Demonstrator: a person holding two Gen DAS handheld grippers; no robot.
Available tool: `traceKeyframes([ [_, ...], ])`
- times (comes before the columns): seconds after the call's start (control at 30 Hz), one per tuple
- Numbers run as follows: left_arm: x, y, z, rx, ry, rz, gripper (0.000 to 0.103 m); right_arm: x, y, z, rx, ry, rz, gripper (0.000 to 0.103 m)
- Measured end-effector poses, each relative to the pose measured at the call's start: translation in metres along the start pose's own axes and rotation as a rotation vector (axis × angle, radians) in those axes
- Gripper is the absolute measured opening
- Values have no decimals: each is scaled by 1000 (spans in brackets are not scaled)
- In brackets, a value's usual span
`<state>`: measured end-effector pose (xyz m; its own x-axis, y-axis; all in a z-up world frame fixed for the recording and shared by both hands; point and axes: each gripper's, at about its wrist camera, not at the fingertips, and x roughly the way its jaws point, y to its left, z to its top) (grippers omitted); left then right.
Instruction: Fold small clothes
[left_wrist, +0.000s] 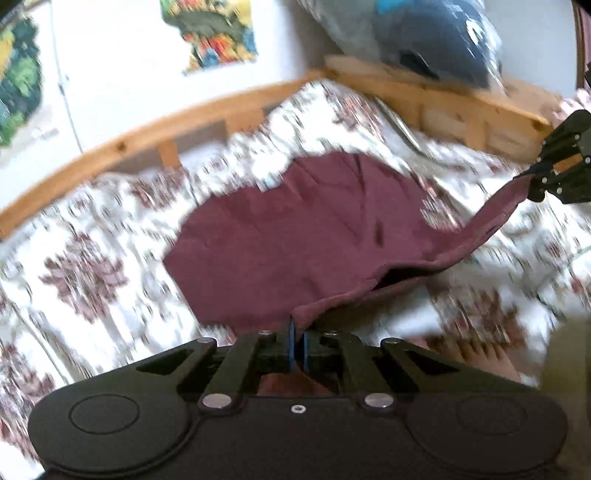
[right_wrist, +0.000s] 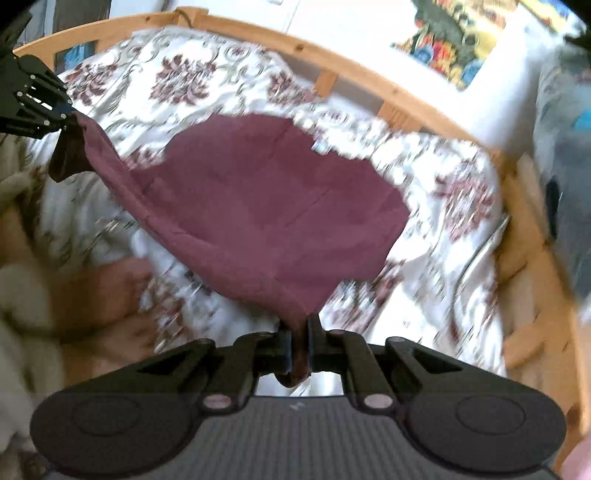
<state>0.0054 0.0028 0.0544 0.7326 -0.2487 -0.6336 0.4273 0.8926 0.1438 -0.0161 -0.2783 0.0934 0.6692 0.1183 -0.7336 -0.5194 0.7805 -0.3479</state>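
One maroon garment (left_wrist: 295, 229), two grippers, left gripper (left_wrist: 298, 341), right gripper (right_wrist: 299, 345), jaws pinching its corners.

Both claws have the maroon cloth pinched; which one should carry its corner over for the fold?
Neither clearly; probably both together. The left claw and right claw each pinch a near corner of the maroon garment, while its far part lies on the floral bedspread.

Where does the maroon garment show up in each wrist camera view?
Left wrist view: maroon garment at centre, its near edge pinched by the left hand-held gripper.
Right wrist view: centre, corner in the right hand-held gripper.
Shared landmark: wooden bed rail behind the floral bedding.
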Motion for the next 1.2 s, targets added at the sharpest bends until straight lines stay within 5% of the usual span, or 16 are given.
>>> traceKeyframes([
  [0.17,27,35,51,-33,-35,69,5,28,-34,48,-48,-60,-85,9],
  [0.53,145,124,143,-23,78,92,5,159,-94,129,-69,-63,-148,9],
  [0.9,249,150,153,-15,196,104,8,254,-128,143,17,-10,-123,10],
  [1.07,269,161,150,-20,225,84,26,275,-130,139,38,16,-105,10],
  [1.2,274,176,150,-120,229,37,34,288,-136,139,85,31,-83,11],
])
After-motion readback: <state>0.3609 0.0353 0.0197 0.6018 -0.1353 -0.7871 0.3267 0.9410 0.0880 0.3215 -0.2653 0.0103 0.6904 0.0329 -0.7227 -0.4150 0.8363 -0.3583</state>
